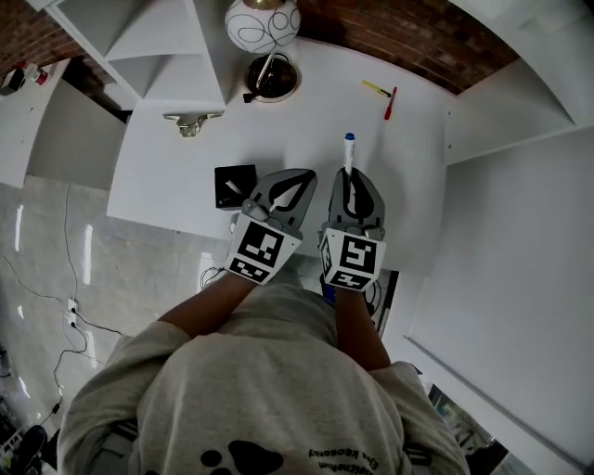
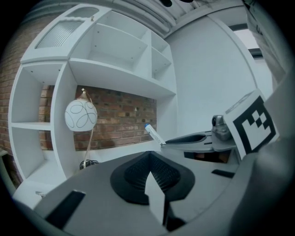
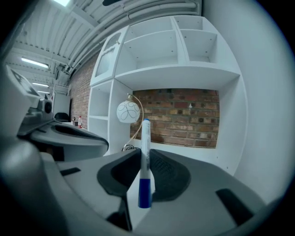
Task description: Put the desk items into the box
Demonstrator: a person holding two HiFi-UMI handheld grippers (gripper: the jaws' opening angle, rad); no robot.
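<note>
My right gripper [image 1: 350,174] [image 3: 144,151] is shut on a white marker [image 1: 349,150] [image 3: 145,161] with a blue end, which stands up between the jaws and sticks out past their tips. It is held above the white desk [image 1: 186,176]. The left gripper [image 1: 304,176] [image 2: 148,154] hovers just to its left, jaws shut with nothing between them. The marker [image 2: 154,134] also shows in the left gripper view, off to the right. A small black box [image 1: 235,186] sits near the desk's front edge, left of the left gripper.
A yellow pen [image 1: 376,88] and a red pen [image 1: 391,102] lie at the desk's far right. A white globe lamp [image 1: 263,26] with a round base [image 1: 271,79] stands at the back. White shelves [image 1: 158,42] rise on the left, a brick wall behind.
</note>
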